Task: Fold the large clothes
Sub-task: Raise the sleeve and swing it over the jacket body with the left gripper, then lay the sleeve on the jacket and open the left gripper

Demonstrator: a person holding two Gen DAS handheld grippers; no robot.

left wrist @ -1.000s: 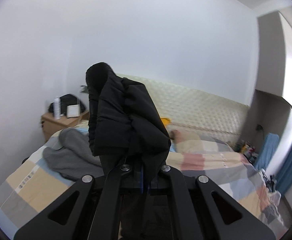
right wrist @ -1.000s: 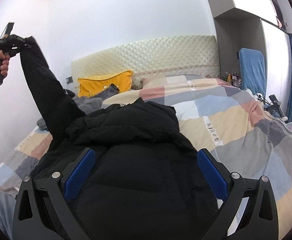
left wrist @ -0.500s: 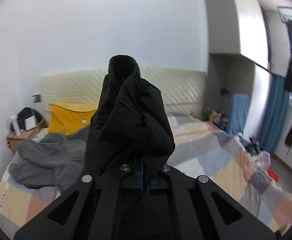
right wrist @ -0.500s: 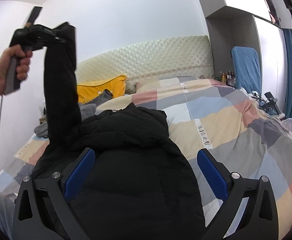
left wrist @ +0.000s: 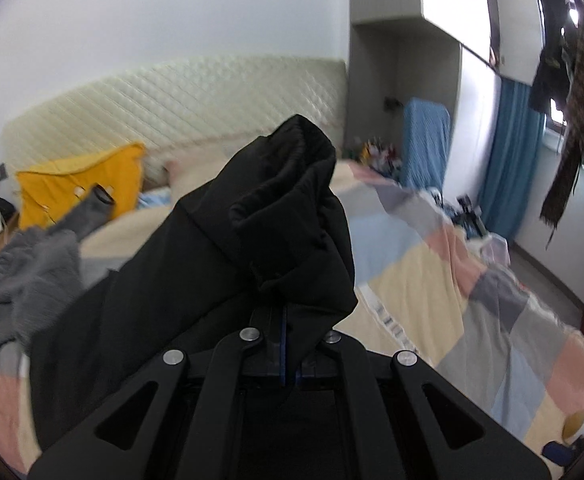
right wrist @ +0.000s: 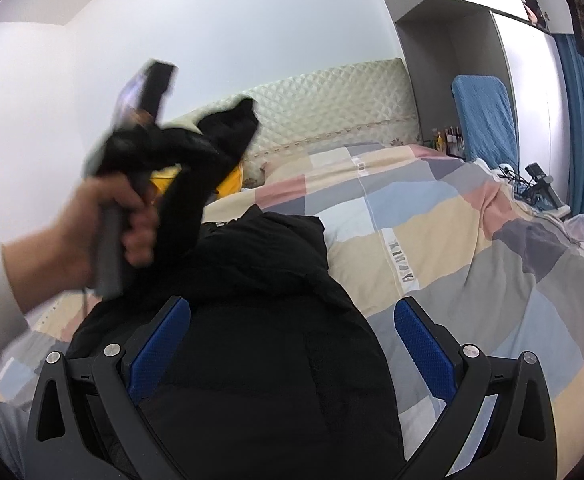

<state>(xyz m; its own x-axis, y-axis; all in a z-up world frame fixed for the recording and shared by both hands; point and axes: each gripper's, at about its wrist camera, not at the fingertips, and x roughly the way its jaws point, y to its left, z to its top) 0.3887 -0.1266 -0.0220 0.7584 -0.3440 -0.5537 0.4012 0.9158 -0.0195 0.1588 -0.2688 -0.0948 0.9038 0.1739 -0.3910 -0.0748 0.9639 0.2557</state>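
Two grippers work a black jacket (right wrist: 252, 340) spread at lower centre on the bed (right wrist: 471, 248). Left gripper (left wrist: 288, 320) pinches its sleeve (left wrist: 284, 200) aloft; right gripper (right wrist: 292, 360) hovers wide above the body. Sleeve-folding step, probably; next, lay it across the jacket.

Black jacket (right wrist: 268, 360) centre frame; checked quilt (right wrist: 451, 240) in pastel blue, beige, pink, grey. Yellow pillow (left wrist: 80, 184) left, blue curtain (left wrist: 511, 160) right, gripper pads (right wrist: 160, 344) blue, blurry grey garment (left wrist: 20, 272) probably knit.

wrist views, close, sharing bed (left wrist: 431, 248)
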